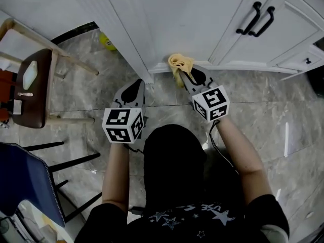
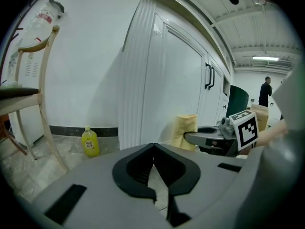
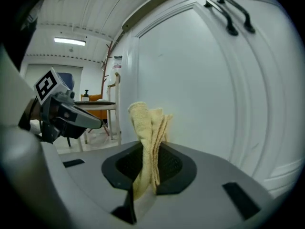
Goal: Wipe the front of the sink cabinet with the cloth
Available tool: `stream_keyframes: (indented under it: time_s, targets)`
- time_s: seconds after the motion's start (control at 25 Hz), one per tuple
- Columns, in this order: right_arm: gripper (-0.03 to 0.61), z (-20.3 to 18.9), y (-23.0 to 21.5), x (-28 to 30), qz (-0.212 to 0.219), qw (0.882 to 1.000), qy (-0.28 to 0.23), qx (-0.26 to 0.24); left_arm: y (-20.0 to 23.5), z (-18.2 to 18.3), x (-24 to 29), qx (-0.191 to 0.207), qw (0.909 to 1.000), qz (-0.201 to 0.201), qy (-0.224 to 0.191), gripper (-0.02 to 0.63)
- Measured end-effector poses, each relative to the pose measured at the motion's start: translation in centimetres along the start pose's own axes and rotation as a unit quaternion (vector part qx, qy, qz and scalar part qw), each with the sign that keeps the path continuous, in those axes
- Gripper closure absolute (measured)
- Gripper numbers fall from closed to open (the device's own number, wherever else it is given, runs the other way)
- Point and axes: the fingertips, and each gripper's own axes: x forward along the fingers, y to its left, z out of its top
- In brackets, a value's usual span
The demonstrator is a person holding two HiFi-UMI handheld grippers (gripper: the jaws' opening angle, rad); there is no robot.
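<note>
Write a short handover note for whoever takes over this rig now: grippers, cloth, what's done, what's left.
Left gripper: shut, empty, over the floor.
Right gripper: shut on the yellow cloth, at the lower edge of the cabinet door; contact unclear.
Done: cloth gripped and at the door.
Left: wipe the cabinet door; how much is already wiped cannot be told.

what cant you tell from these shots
- Whether the cloth touches the cabinet door: head view, the cloth itself covers the contact spot.
- Yellow bottle label: left gripper view, too small to read.
- Anything above the cabinet door: head view, cut off by the top edge.
</note>
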Motion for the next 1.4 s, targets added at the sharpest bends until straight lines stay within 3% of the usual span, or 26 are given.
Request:
stream_keyframes:
  time_s: [0.24,0.4,0.72,1.4]
  targets:
    - [0.515,-1.0,5.6,5.0,0.059,0.998,0.013,-0.028,2.4,-0.8,-0.9,-0.009,0.9999,0.012,0.004,0.597]
    - [0.515,-1.7,7.2,7.4,0.070,0.997,0.022,-0.032,2.9,-0.9,-1.2,-0.008,0.9998,0.015,0.004,0.597]
    - [0.515,-2.1,4.3,6.4,0.026,0.999,0.019,-0.017,1.3,-1.4,-0.6,0.001,0.9999,-0.003,0.017,0.597]
    - [0.515,-4.8,-8.3,-3.8,-0.121,0.992,0.029,0.025,-2.7,0.0,1.5,0.020,0.9991,-0.033,0.018,0.597]
